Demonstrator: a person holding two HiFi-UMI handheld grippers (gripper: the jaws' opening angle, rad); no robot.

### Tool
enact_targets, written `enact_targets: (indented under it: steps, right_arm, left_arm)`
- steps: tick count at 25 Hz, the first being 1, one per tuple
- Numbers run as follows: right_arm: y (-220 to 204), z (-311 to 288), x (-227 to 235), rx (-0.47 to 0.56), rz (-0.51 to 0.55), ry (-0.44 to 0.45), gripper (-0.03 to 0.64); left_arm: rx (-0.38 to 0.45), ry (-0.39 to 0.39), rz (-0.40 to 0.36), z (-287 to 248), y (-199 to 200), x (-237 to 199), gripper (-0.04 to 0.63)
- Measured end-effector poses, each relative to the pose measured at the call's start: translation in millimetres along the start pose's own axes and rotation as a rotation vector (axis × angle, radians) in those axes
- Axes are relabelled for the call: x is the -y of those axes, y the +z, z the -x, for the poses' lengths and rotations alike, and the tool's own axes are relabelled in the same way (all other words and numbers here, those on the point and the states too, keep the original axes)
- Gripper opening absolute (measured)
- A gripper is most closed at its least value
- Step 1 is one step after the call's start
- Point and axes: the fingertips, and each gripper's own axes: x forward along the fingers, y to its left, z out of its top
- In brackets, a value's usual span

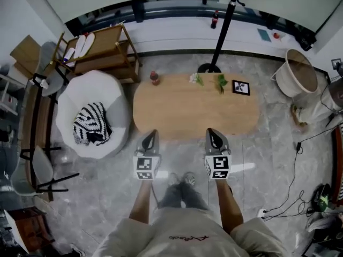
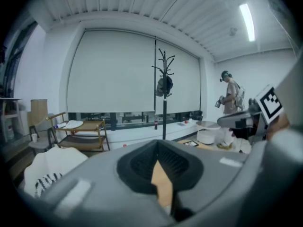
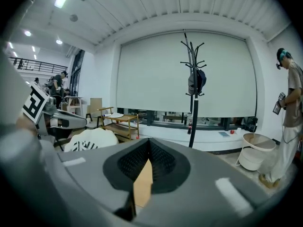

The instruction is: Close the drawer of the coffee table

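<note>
The oval wooden coffee table stands on the marble floor just ahead of me; no drawer shows from above. My left gripper is shut and empty, held over the table's near edge at the left. My right gripper is shut and empty too, over the near edge at the right. In the left gripper view the left gripper has its jaws together, with a strip of tabletop seen through the gap. The right gripper looks the same, tabletop below it.
On the table's far edge stand a small red bottle, flowers, a plant and a framed picture. A white beanbag with a striped cloth lies left, a wooden trolley behind it. A coat stand and white basket stand beyond.
</note>
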Motion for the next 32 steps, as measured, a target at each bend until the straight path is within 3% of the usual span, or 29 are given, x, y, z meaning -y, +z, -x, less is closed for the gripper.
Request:
enact_targets:
  steps: [5,12,19,32]
  right_arm:
    - [61.5,35.0,7.3,0.064,-0.004,-0.019,0.006]
    - [119.0,71.1,17.9,0.125,0.021,-0.046,0.006]
    - [141.7,84.0,25.5,0.164,0.018,-0.057,0.006]
    - [160.6,61.2,26.7,0.181,0.022,-0.016,0.006]
  left_arm:
    - [0.052,-0.016,-0.015,21.7,61.0,18.2,0.0]
    - [0.09,-0.026,-0.041,46.7,109.6,25.0,0.0]
    - [0.16,-0.001,-0.061,57.1,147.4,20.4,0.0]
    - [0.196,0.026,-0.067,48.9,173.1,7.3,0.0]
